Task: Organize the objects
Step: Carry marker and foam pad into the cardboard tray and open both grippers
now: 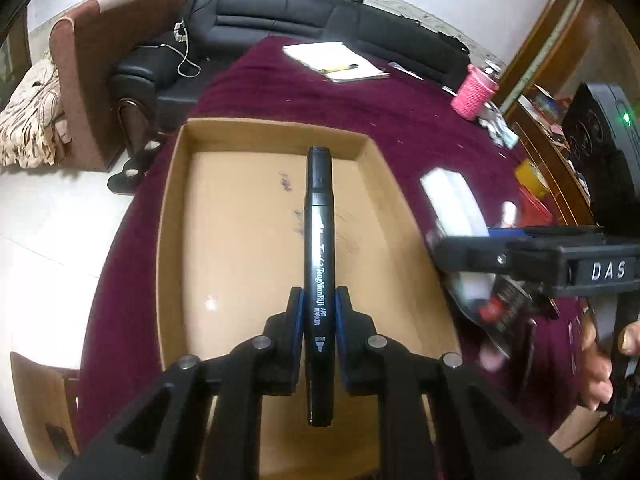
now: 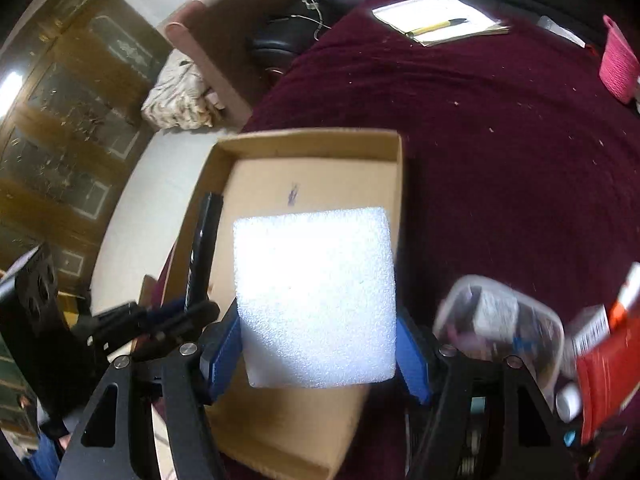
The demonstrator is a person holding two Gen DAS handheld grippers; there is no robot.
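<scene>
My left gripper (image 1: 319,312) is clamped tight on the black art marker (image 1: 319,240), blue pads (image 1: 294,316) pressing it from both sides, and the marker points straight out ahead of me over the open cardboard tray (image 1: 172,208). The tray floor below it is bare brown card with a few ink scribbles (smudgy, can't read them).

Over on the right, my right gripper (image 2: 318,344) holds the white foam block (image 2: 316,296), jaws spread wide around it and pads (image 2: 224,352) pressed against its two sides. The block hangs above the same tray (image 2: 312,144), covering much of its near half. From this view I also catch the left gripper off to the side with the marker (image 2: 202,248) sticking up over the tray's left wall.

The tray sits on a maroon tablecloth (image 2: 500,160). Farther back lies a notepad (image 1: 332,60) with a yellow pen (image 1: 340,68) on it, and a pink woven basket (image 1: 474,94) stands near the far right edge. Just right of the tray there's blurred clutter, including a clear plastic container (image 2: 500,320) and a red packet (image 2: 608,368).
</scene>
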